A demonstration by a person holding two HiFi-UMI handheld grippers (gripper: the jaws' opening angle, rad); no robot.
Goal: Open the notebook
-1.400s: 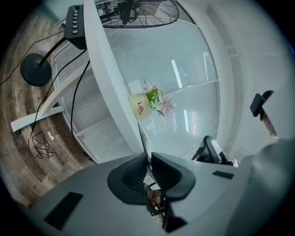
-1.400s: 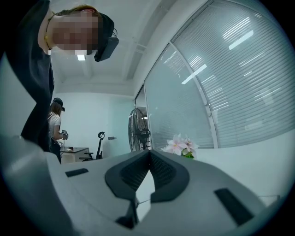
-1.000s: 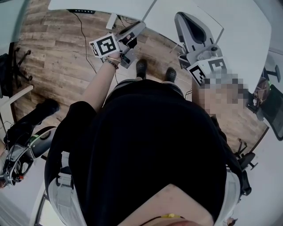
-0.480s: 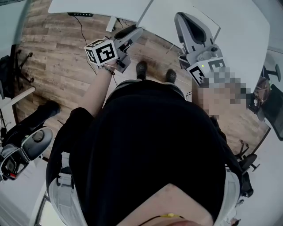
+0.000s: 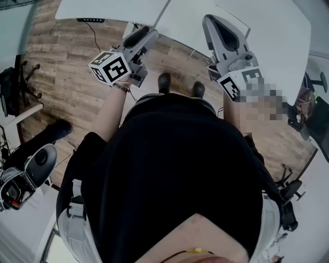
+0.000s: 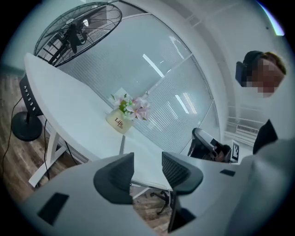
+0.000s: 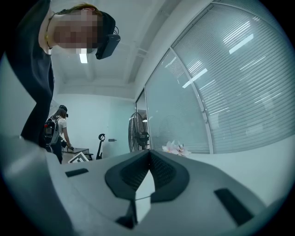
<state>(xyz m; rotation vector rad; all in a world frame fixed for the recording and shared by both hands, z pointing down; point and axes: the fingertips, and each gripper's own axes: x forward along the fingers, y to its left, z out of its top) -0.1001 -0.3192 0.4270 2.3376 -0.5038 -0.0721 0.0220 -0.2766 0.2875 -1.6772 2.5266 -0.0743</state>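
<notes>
Both near table [image 5: 113,10] edge: left claw [image 6: 147,171] just widened, empty; right claw [image 7: 148,159] pinched.

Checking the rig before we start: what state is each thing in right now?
left gripper: open, jaws have just been opening, nothing between them.
right gripper: shut, empty.
flower pot: upright on the white table.
fan: standing; whether it spins, cannot tell.

Your white table [image 6: 69,106] sweeps from upper left to centre of the left gripper view, carrying a flower pot [image 6: 120,122] mid-frame; your shoes [image 5: 164,81] stand on wooden floor [image 5: 67,67]
</notes>
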